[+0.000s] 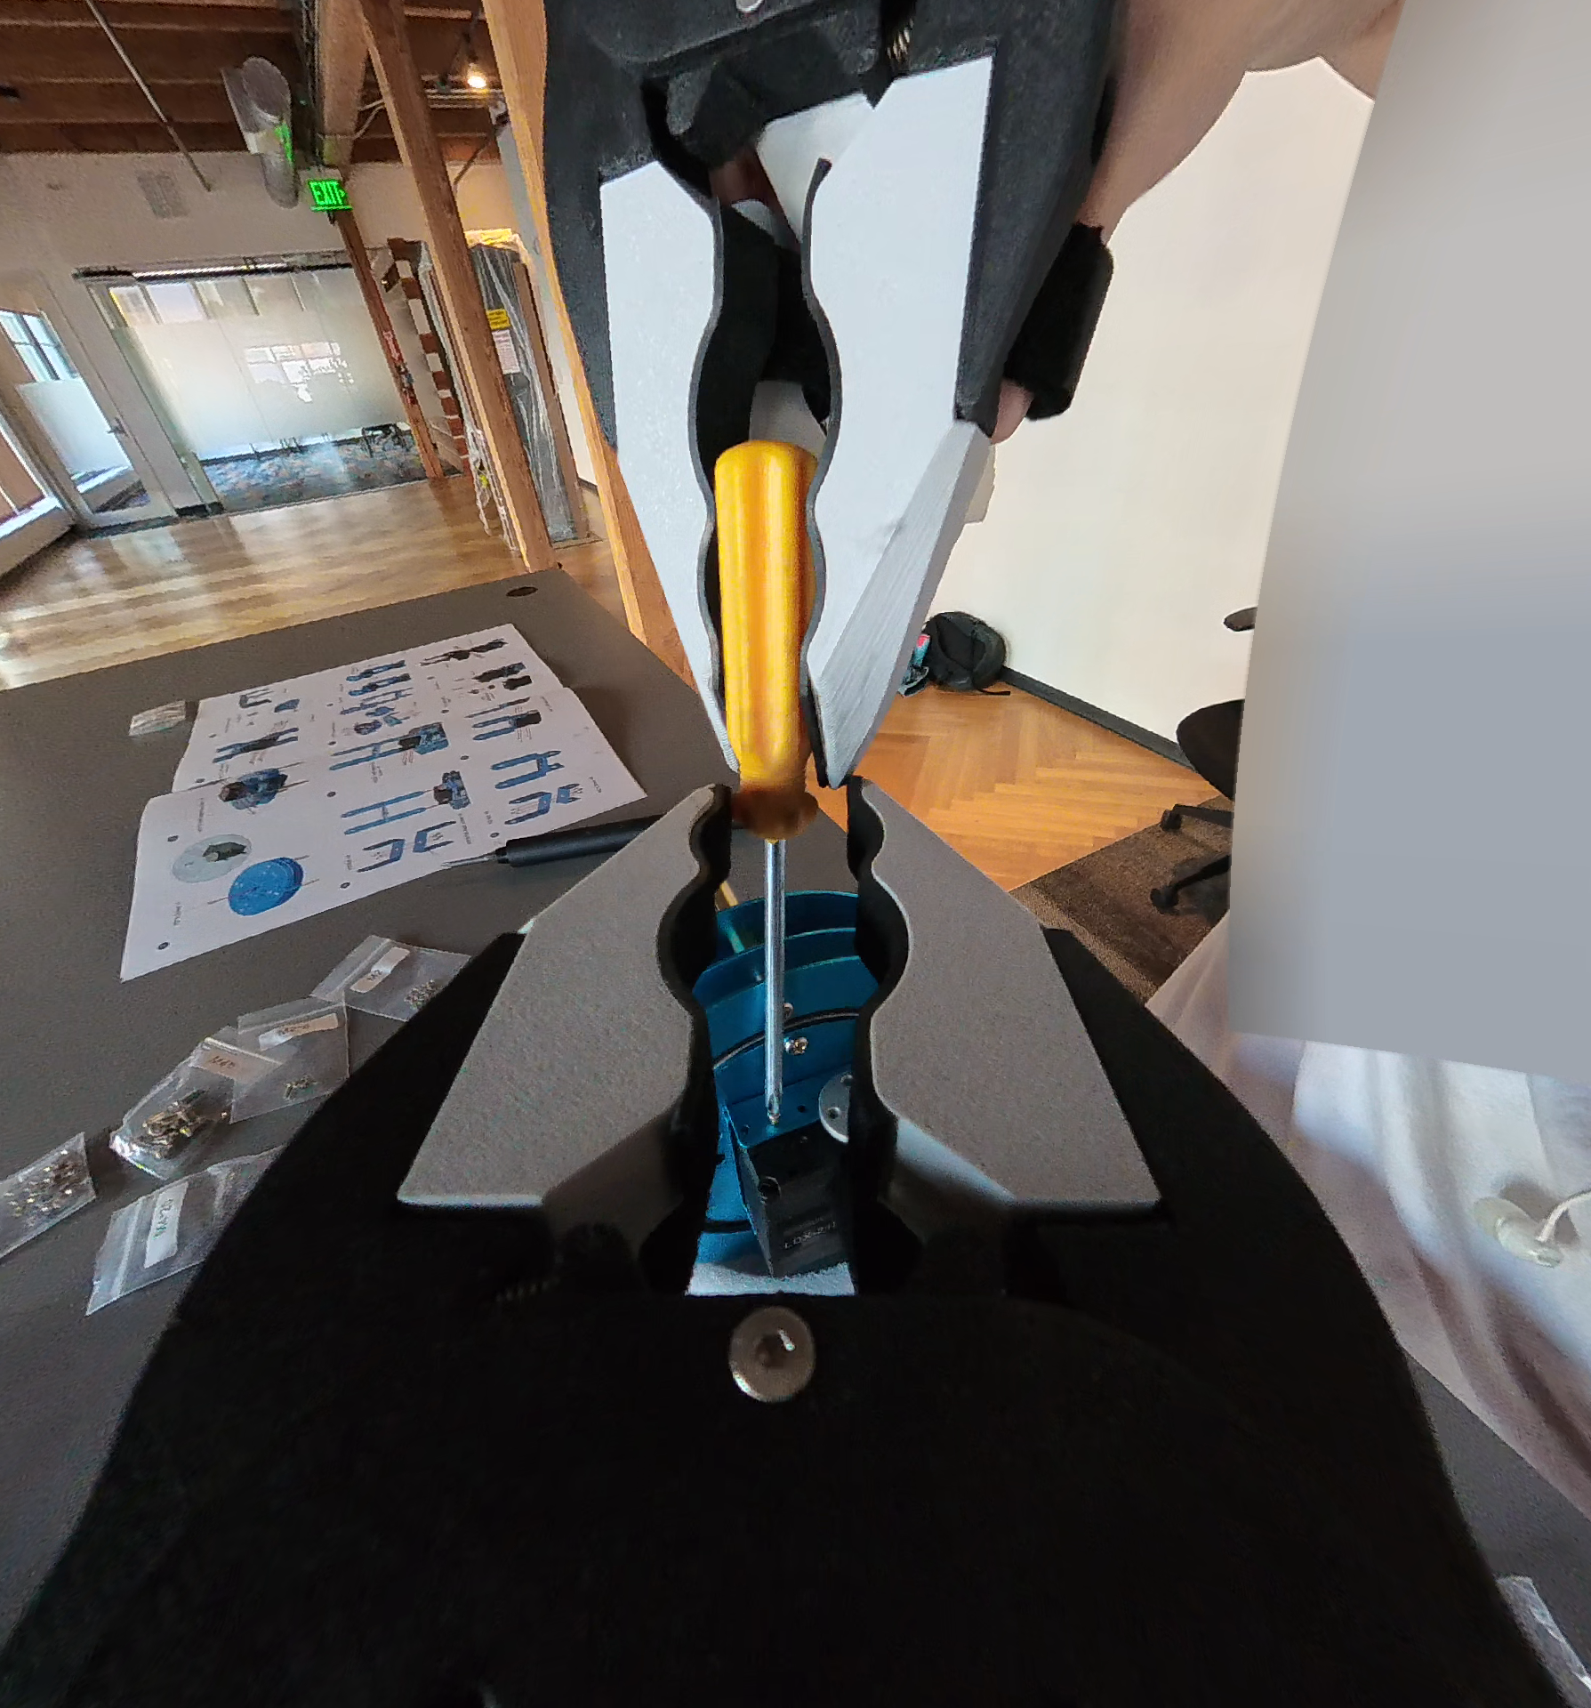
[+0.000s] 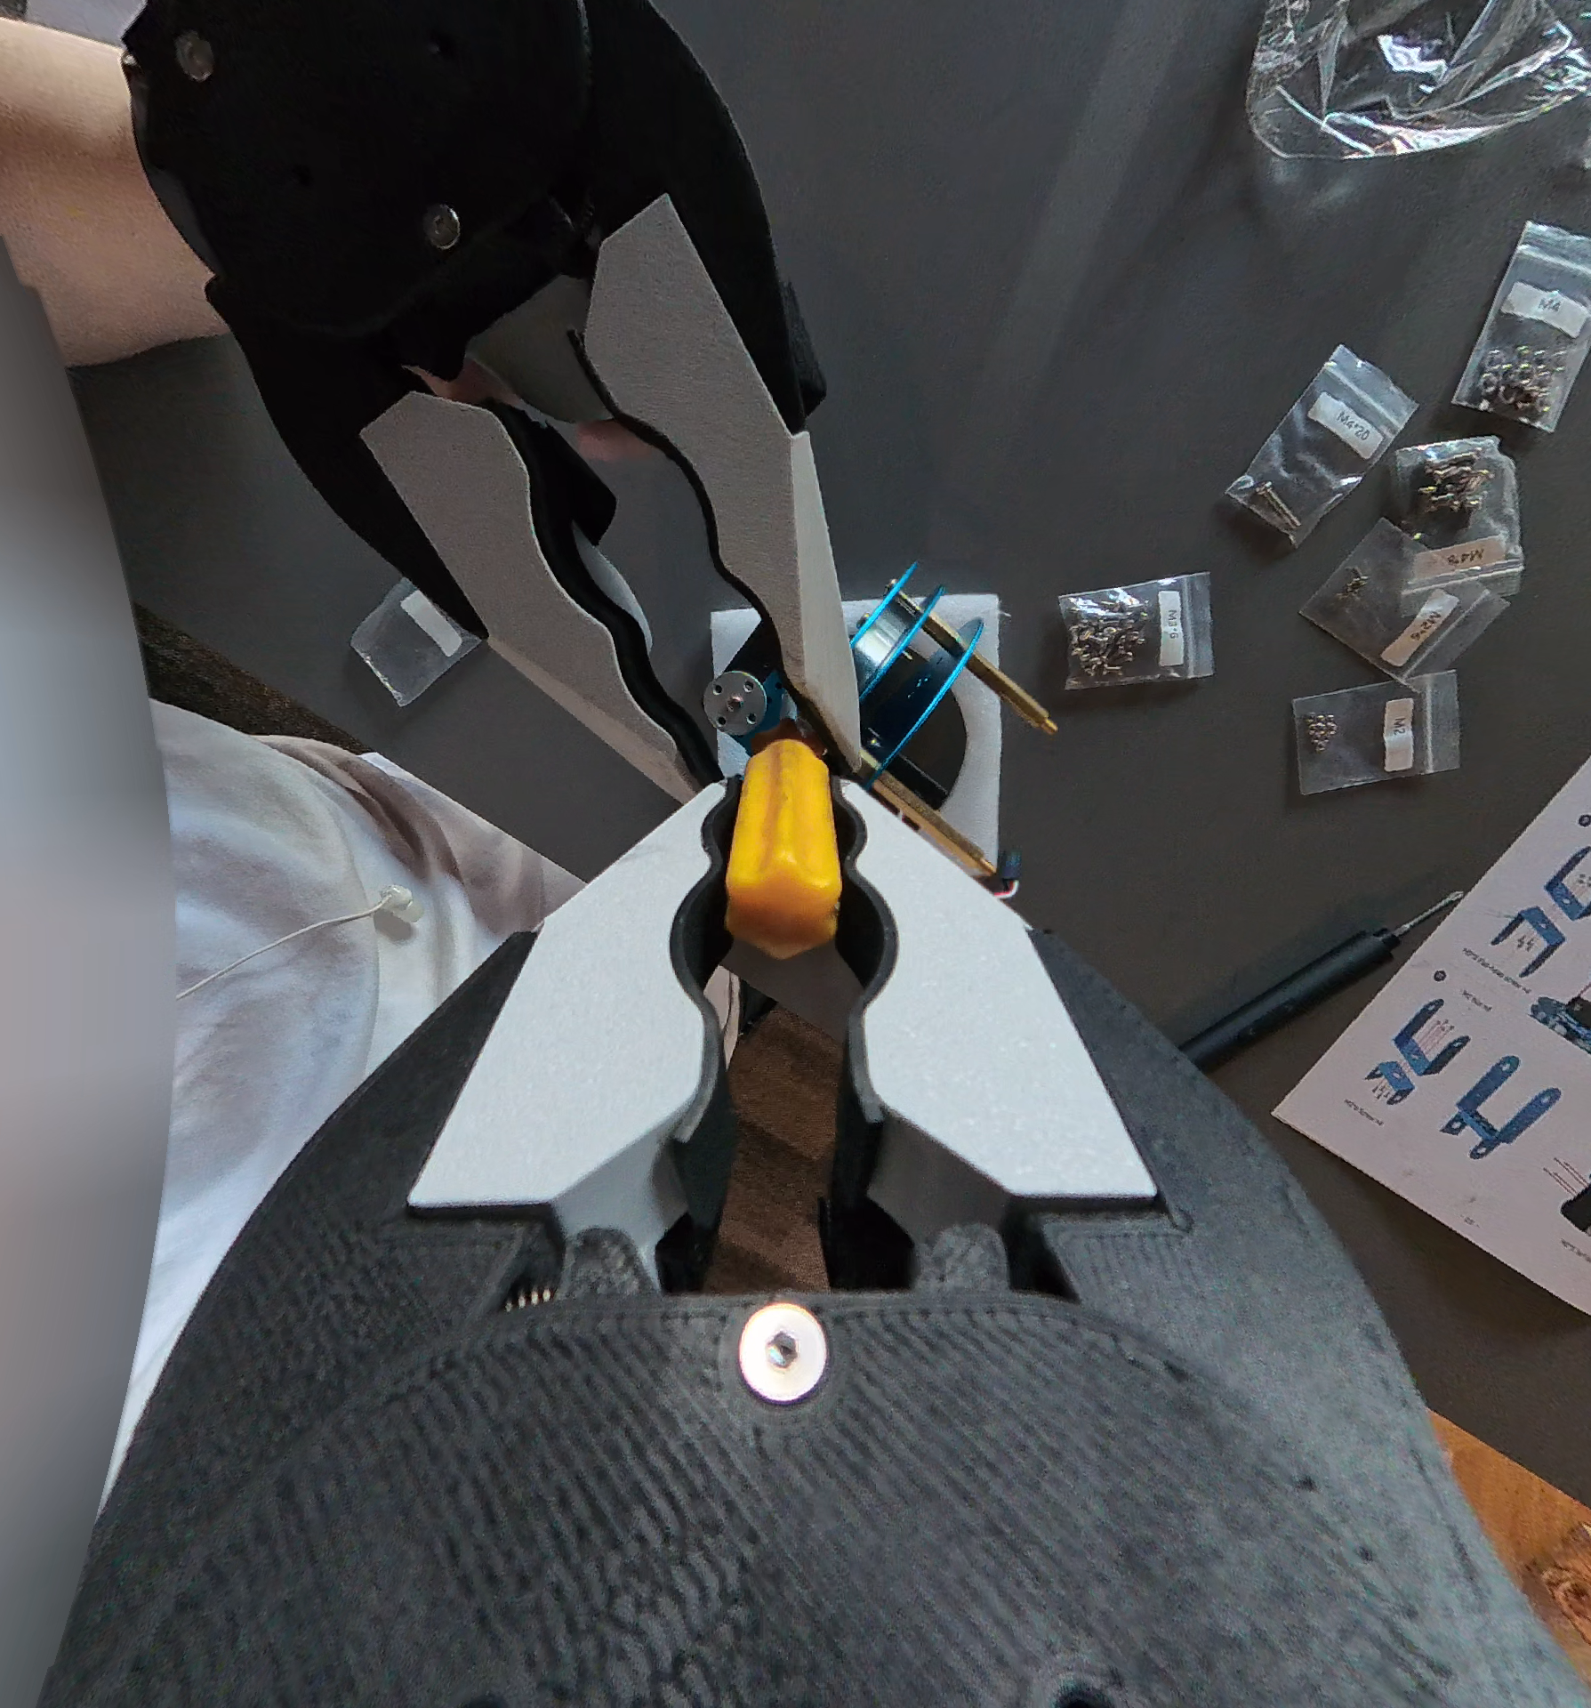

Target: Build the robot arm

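The right gripper [image 2: 782,797] points steeply down from above, its jaws closed on the handle of a yellow screwdriver [image 2: 780,878]. The left gripper [image 1: 787,806] reaches in low from the near side, its fingers [image 1: 588,1017] pressed against either side of a blue assembly [image 1: 777,961]. A bare forearm [image 2: 34,176] backs the left gripper.
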The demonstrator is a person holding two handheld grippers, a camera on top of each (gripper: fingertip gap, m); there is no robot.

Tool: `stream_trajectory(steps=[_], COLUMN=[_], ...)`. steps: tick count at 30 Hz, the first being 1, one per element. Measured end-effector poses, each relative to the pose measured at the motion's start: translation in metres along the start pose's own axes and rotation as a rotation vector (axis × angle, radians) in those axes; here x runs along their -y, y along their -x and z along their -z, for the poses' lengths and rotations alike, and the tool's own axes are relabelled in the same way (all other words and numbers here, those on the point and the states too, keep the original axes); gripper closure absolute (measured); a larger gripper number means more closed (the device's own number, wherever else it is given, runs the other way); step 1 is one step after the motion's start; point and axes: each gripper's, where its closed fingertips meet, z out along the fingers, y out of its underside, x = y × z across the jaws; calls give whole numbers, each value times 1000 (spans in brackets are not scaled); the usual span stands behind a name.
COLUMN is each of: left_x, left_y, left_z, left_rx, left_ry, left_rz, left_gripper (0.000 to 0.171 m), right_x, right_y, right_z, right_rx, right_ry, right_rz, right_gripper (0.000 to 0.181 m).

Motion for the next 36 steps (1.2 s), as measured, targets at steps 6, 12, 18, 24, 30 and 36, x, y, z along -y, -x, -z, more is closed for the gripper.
stream_trajectory(steps=[6,12,18,24,30,36], left_x=[0,0,0,-51,-66,-59], left_y=[-1,-2,4,32,36,31], left_z=[-1,0,20,47,36,30], left_rx=[-7,-20,-82,-145,-113,-139], left_ry=[-5,-4,-1,104,175,120], left_rz=[9,12,43,309,246,285], left_gripper=[149,148,133,104,139,144], right_x=[-1,-2,-4,-2,0,-1], right_y=[0,1,0,-2,-3,-2], right_z=[0,-1,-4,-7,-7,-4], right_rx=[4,3,4,7,23,38], right_ry=[3,5,9,-7,-1,31], right_rz=[1,8,8,30,41,48], right_gripper=[164,164,164,164,164,164])
